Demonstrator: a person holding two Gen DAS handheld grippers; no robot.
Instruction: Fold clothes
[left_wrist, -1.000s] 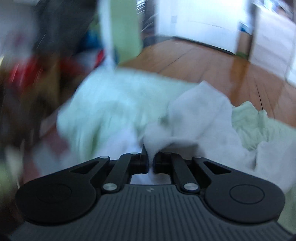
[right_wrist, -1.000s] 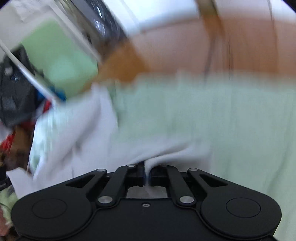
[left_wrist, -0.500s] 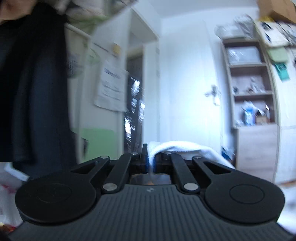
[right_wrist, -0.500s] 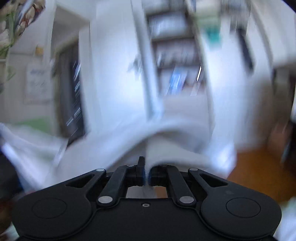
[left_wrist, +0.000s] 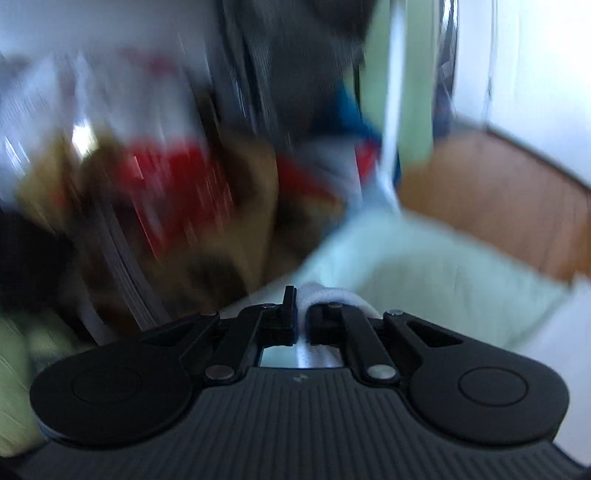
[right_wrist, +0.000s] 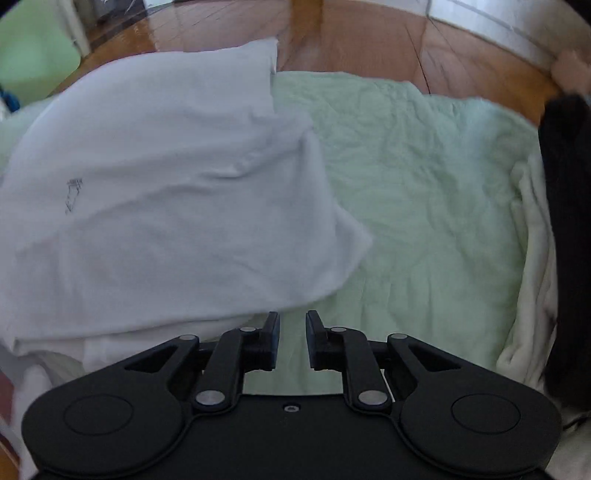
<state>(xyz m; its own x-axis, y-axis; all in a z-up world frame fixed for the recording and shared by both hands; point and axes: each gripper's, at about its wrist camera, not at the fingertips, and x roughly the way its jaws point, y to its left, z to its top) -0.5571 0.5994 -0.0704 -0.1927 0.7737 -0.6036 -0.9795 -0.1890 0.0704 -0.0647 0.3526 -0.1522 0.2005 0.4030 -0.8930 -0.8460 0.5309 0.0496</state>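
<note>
Left tool (left_wrist: 302, 312) is clamped tight on a fold of the white shirt (right_wrist: 162, 192); we see the white hem (left_wrist: 334, 295) bulging out between the fingertips and draping over the right-side finger (left_wrist: 320, 325). Right tool (right_wrist: 292, 332) has a narrow gap between its fingers, nothing in it, sitting just beside the shirt's near edge. In the right wrist view the shirt lies spread on the pale green sheet (right_wrist: 424, 184), taking the left half, with a small grey print (right_wrist: 73, 195) on the fabric; near edge is doubled over in loose layers. Sheet itself is wrinkled, bare to the right of the shirt. Wooden floor (right_wrist: 369, 37) shows past the far edge. At far right we have a dark garment (right_wrist: 565, 240) with a cream-white cloth (right_wrist: 532, 280) bunched just beside it, both at the sheet's edge, well apart from the shirt. Left wrist view is heavily motion-blurred: green sheet (left_wrist: 424, 266) ahead of the tool, a jumble of red, brown, blue and dark clutter (left_wrist: 177, 177) to the left and beyond it, a white strip (left_wrist: 391, 103) hanging vertically in front of something light green. We can't tell what the clutter items are.
</note>
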